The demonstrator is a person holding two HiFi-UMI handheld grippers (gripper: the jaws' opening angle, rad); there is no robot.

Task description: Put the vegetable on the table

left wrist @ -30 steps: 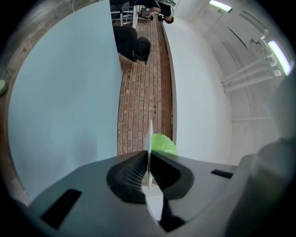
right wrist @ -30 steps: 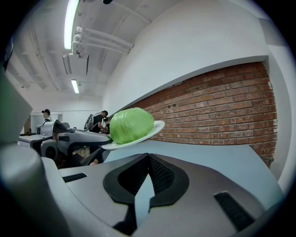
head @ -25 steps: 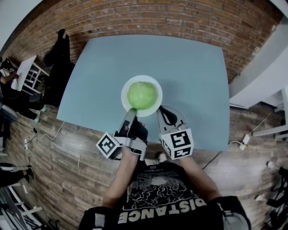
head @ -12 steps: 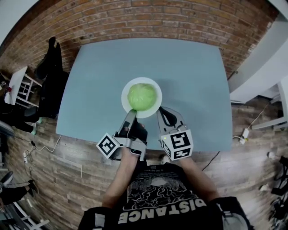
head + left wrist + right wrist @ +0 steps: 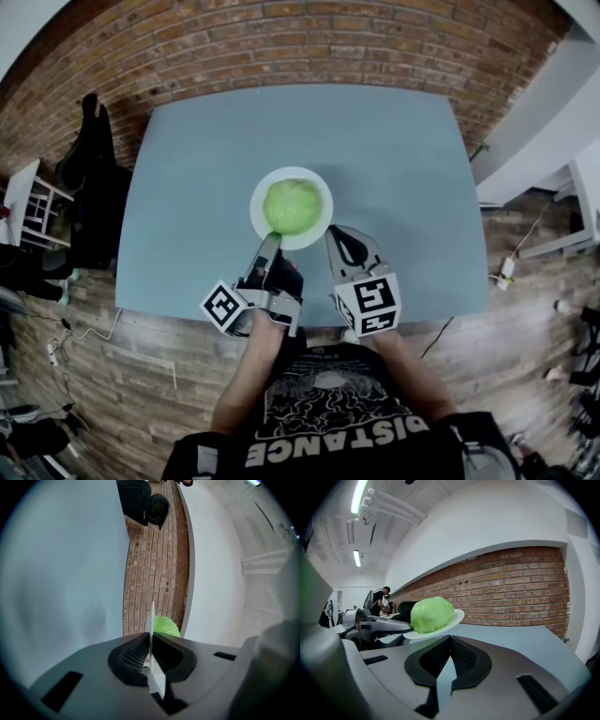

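Observation:
A green cabbage [image 5: 292, 206] lies on a white plate [image 5: 259, 192] over the near middle of the blue-grey table [image 5: 394, 169]. My left gripper [image 5: 270, 238] is shut on the plate's near rim. In the left gripper view the rim [image 5: 152, 620] stands edge-on between the jaws, with the cabbage [image 5: 165, 626] behind it. In the right gripper view the plate [image 5: 457, 617] looks tilted and raised off the table, carrying the cabbage [image 5: 432, 614]. My right gripper [image 5: 334, 232] is just right of the plate, shut and holding nothing.
A brick wall [image 5: 309, 47] runs along the table's far side. Dark bags or chairs [image 5: 89, 178] stand off the table's left edge, and a white ledge [image 5: 534, 178] lies to the right. Cables [image 5: 75, 337] lie on the wooden floor.
Both grippers and the plate keep nearly the same places. The head view has shifted, so the table sits slightly lower and the left-hand clutter has slid outward.

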